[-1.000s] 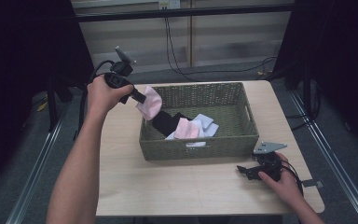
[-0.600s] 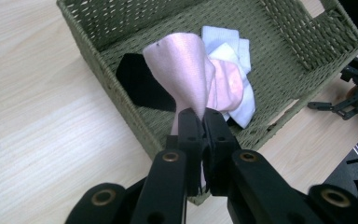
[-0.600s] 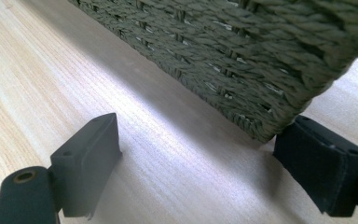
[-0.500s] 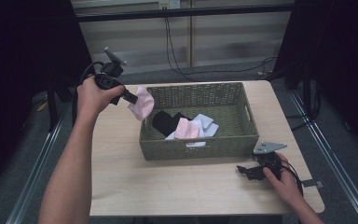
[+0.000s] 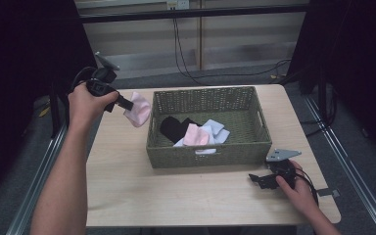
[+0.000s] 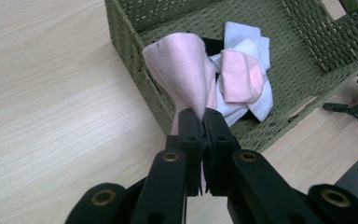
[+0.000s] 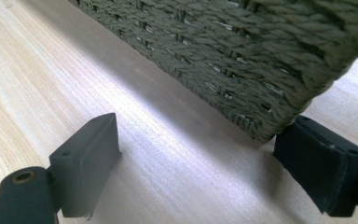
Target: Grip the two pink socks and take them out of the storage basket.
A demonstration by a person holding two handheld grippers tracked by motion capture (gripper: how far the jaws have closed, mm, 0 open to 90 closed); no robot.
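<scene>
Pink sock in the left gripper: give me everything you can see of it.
The pink sock is pale pink, soft knit fabric, pinched at one end between the shut jaws of the left gripper. It is held in the air beside the left wall of the green woven basket, over the wooden table, bunched near the jaws and flaring wider toward its free end. Nothing but the gripper touches it. A small dark speck marks one edge.

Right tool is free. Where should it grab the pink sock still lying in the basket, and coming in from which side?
Come from straight above and pinch the raised folded hump of the pink sock. It lies on top of the white cloth, so its upper fold is exposed, while the basket walls likely block any sideways approach. The right tool rests open on the table.
</scene>
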